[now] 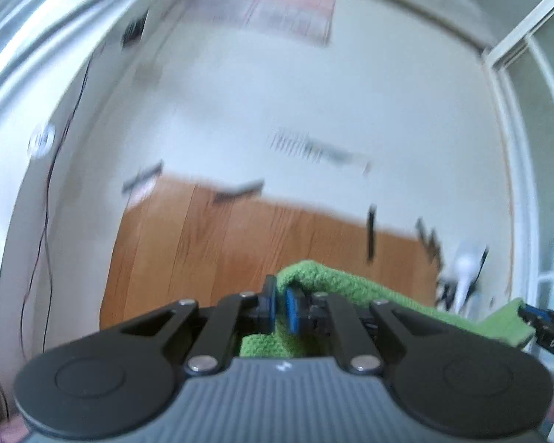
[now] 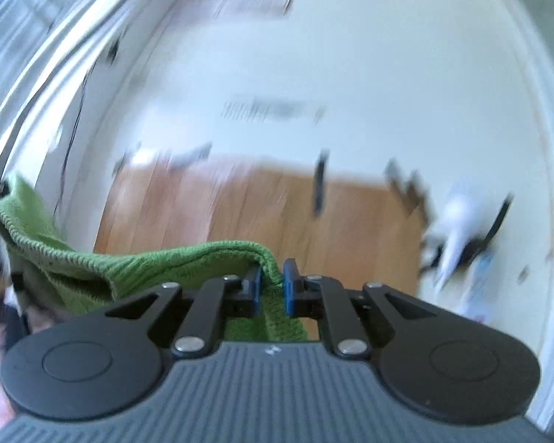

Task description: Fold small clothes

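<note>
A wooden worktop (image 1: 262, 243) stands against a white wall (image 1: 277, 103). Above the worktop, the green knitted cloth (image 2: 136, 265) hangs stretched, ribbed. Left tongs (image 1: 280, 306) and right tongs (image 2: 271, 288) each clench one corner.

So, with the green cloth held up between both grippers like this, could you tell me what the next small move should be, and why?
Probably lower both ends together toward the wooden table. The left gripper and right gripper each pinch an edge of the green knitted cloth, which hangs slack between them above the table. The blurred views suggest it is mid-swing, so it needs laying flat before a fold.
</note>
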`<state>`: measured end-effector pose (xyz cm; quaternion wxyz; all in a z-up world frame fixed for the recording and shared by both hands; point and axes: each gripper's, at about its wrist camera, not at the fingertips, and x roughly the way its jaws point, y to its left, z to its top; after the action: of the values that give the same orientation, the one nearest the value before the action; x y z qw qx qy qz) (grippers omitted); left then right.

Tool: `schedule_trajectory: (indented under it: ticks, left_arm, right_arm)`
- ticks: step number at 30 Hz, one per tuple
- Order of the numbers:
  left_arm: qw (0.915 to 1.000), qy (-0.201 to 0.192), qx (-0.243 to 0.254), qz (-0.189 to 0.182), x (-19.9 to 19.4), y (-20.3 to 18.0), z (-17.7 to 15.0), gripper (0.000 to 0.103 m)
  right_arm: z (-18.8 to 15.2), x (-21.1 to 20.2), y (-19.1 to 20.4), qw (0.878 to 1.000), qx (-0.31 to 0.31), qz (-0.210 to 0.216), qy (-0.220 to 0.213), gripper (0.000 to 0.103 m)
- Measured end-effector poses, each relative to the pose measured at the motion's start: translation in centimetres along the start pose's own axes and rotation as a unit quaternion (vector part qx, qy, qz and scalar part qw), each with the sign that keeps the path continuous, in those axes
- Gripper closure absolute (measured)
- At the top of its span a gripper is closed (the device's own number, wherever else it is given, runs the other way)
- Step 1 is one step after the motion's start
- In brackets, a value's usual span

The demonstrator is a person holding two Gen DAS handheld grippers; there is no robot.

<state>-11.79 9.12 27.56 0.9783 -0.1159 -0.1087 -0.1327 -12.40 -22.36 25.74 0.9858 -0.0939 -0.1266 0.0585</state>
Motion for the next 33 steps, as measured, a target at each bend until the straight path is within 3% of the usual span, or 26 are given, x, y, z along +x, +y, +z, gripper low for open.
schedule_trajectory:
  ticks: [6, 10, 13, 16, 20, 22, 23, 24, 25, 27, 30, 32, 33]
  left_arm:
    - [0.9987, -0.050, 0.009, -0.010, -1.1, -1.8, 6.2, 0.097]
    - [0.9990, -0.041, 0.020, 0.002, 0.6, -1.5, 7.1, 0.097]
    - [0.9994, -0.008, 0.025, 0.025, 3.6, 0.2, 5.4, 0.097]
    - [0.9970, 0.043, 0.023, 0.060, 8.4, 1.9, 2.0, 0.097]
    - [0.9860, 0.123, 0.025, 0.110, 16.5, 4.2, -4.8, 0.094]
    - [0.9702, 0.188, 0.051, 0.145, 21.1, 5.2, -10.2, 0.077]
    - [0.9566, 0.234, 0.064, 0.161, 22.9, 5.9, -13.2, 0.078]
    - [0.9435, 0.276, 0.068, 0.170, 23.8, 6.6, -15.6, 0.085]
    - [0.9346, 0.307, 0.059, 0.170, 23.8, 7.3, -17.5, 0.087]
    - [0.9328, 0.330, 0.049, 0.138, 21.3, 8.5, -20.2, 0.083]
    - [0.9366, 0.327, 0.073, 0.104, 15.8, 9.0, -20.8, 0.081]
    - [0.9372, 0.332, 0.074, 0.075, 11.3, 9.3, -20.3, 0.076]
    - [0.9369, 0.336, 0.070, 0.067, 9.8, 9.4, -19.8, 0.069]
  right_arm:
    - [6.7, -1.4, -0.7, 0.998, -0.019, -0.018, -0.051, 0.088]
    - [8.4, -1.0, -1.0, 0.998, -0.028, -0.020, -0.052, 0.088]
    - [7.6, 0.7, -1.1, 0.999, -0.022, -0.010, -0.030, 0.088]
    - [4.5, 3.9, -0.8, 1.000, -0.008, 0.002, 0.014, 0.088]
    - [-2.8, 11.7, -0.3, 0.995, 0.009, 0.000, 0.096, 0.087]
    - [-8.1, 16.5, 0.4, 0.989, 0.009, -0.004, 0.149, 0.079]
    - [-11.5, 19.3, 1.0, 0.981, 0.002, -0.007, 0.194, 0.067]
    - [-14.7, 21.4, 1.5, 0.971, -0.005, -0.016, 0.238, 0.065]
    - [-17.8, 22.9, 1.7, 0.960, -0.003, -0.025, 0.281, 0.065]
    - [-22.6, 22.8, 1.0, 0.937, 0.043, -0.003, 0.347, 0.066]
    - [-26.2, 17.8, -0.4, 0.924, 0.092, 0.047, 0.369, 0.066]
    - [-26.6, 13.5, -1.3, 0.917, 0.102, 0.085, 0.377, 0.066]
    - [-26.5, 11.5, -1.8, 0.914, 0.113, 0.101, 0.377, 0.065]
